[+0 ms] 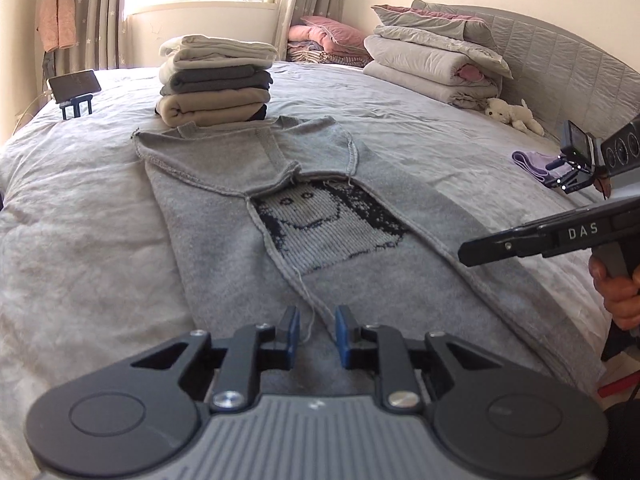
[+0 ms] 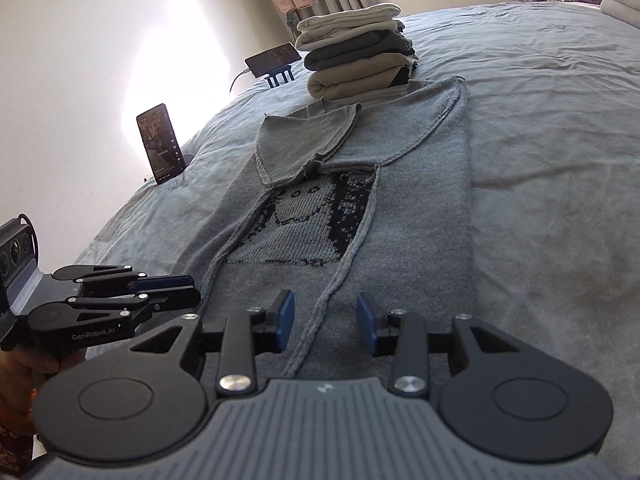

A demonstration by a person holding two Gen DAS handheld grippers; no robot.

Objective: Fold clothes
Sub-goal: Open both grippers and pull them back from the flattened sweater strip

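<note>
Fingers (image 1: pixel 294 332) of the left gripper (image 1: pixel 316 330) stand narrow w/ blue pads, nothing clamped; only a loose yarn thread hangs in the gap. Left wrist view: this gripper hovers over the near hem of the grey sweater (image 1: pixel 224 248), which lies flat on the bed (image 1: pixel 80 220), inside out, both sides folded inward so the seams meet toward the near end, sleeves folded across the top. Knit face pattern (image 1: pixel 320 228) shows btwn the folded edges. Beyond the collar, touching or just behind it, sits a stack of folded clothes (image 1: pixel 216 80): cream on top, dark grey in the middle, tan at the bottom. Phone on a blue stand (image 1: pixel 76 88) is far left; folded quilts (image 1: pixel 432 56) and a white plush toy (image 1: pixel 516 116) are by the headboard, a lilac cloth (image 1: pixel 532 162) near the bed's right edge. Right gripper (image 1: pixel 466 252) comes in from the right edge, seen side-on over the sweater's right part, a hand (image 1: pixel 618 296) on its grip; gap can't be told from here.

Right wrist view: right gripper (image 2: pixel 326 322) is partly open, wider than the left, pads apart w/ a folded sweater (image 2: pixel 420 200) seam lying below the gap, nothing pinched. Left gripper (image 2: pixel 190 288) sits at lower left, side-on, by the sweater's left edge. Stack (image 2: pixel 352 52) is at the far end; an upright phone (image 2: pixel 160 142) stands left of the sweater.
</note>
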